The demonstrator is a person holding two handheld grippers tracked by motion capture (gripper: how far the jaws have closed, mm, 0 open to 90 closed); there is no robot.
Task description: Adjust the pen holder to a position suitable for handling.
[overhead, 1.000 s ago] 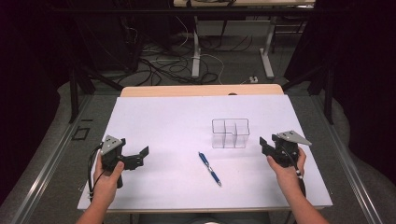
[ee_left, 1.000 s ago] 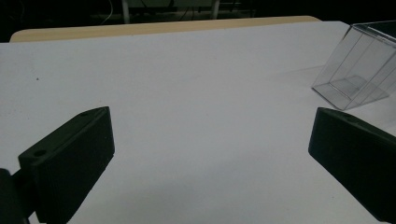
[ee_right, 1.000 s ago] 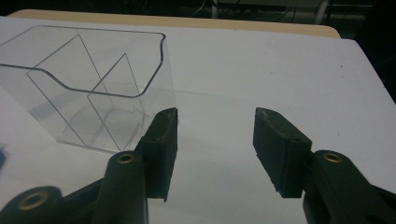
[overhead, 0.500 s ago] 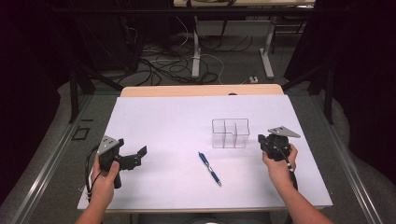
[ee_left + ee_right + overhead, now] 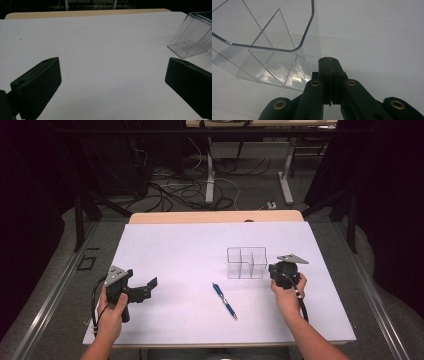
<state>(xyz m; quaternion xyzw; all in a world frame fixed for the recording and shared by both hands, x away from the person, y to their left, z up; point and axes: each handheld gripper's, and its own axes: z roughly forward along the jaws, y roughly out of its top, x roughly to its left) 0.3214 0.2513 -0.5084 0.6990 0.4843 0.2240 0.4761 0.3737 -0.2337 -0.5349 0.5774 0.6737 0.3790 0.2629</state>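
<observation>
Clear organizer (image 5: pixel 246 263), seemingly three compartments; right gripper (image 5: pixel 329 60) pressed together beside it, pinching nothing.

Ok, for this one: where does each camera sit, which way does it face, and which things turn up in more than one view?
High view: above the person's side, looking forward and down on the white table; both forearms, left gripper, right gripper, blue pen.
Left gripper view: low over the table, between its own wide-open jaws, facing the far edge.
Right gripper view: just above the table, along its shut jaws, beside the clear organizer.
Shared: the organizer shows in all three views.
</observation>
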